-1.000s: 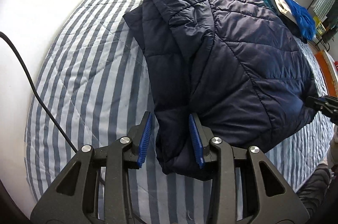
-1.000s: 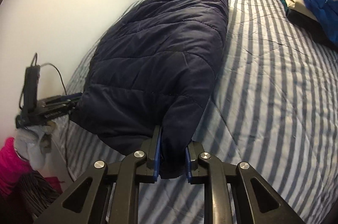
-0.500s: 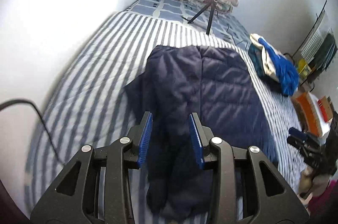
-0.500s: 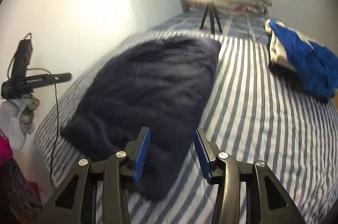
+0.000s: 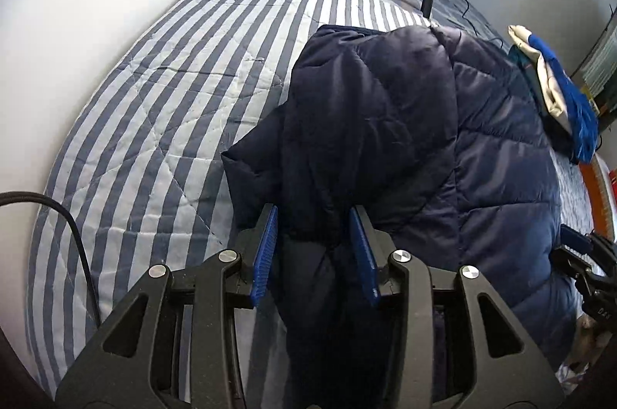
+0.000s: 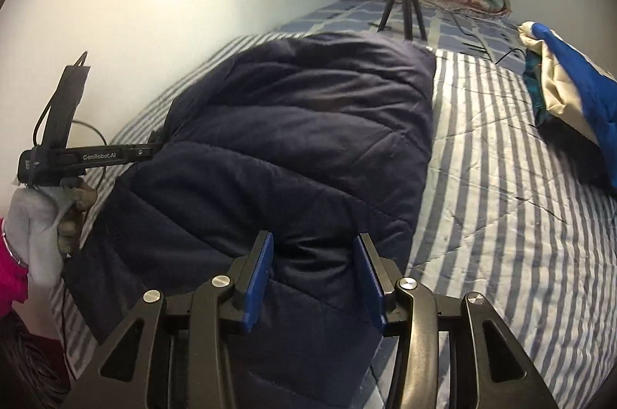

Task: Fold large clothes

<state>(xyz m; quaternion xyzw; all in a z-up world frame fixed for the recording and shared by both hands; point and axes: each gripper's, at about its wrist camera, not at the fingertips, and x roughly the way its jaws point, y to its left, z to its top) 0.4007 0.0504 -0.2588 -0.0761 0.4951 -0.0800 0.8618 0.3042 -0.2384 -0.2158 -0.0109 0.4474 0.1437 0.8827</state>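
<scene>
left gripper tilted steeply down over the jacket's near-left edge, jaws opening, pads clear of the fabric. right gripper angled down over the jacket's near-right end, jaws apart, gripping nothing. gloved left hand round its handle.

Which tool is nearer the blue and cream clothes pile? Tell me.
Right. The right tool sits over the dark navy quilted jacket edge facing the blue and cream clothes pile; the left tool is across the jacket.
</scene>
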